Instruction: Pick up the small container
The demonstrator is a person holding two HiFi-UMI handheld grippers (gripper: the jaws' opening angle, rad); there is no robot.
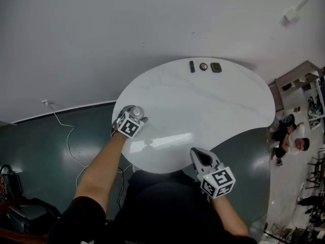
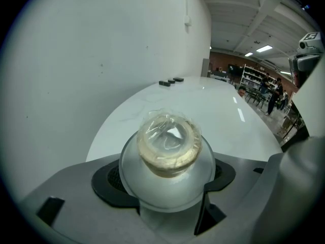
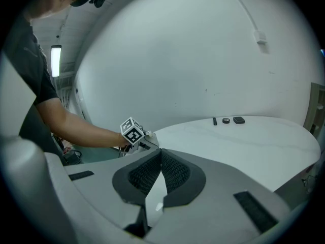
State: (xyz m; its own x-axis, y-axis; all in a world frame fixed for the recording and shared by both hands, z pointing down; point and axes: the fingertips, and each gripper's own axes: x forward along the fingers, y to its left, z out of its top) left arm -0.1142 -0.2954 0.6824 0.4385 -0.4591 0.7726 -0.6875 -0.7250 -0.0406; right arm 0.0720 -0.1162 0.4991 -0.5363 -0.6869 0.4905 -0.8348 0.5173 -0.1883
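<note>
Looking down through the head view, I am seeing the left tongs (image 1: 134, 114) reaching over the left edge of the round white bench (image 1: 203, 111) and gripping the small container (image 1: 137, 110), while the right tongs (image 1: 199, 155) are hovering at the near edge, well apart from it. Three small dark items (image 1: 203, 66) are lying in a row at the far edge. In the left gripper view, the jaws are pressing on both sides of the round, translucent container, whose mouth is wearing crinkled clear film; I am not managing to tell whether it is touching the bench. In the right gripper view, the jaws are meeting at their tips with nothing between them, and the left tongs are showing beyond them at the bench's edge.
</note>
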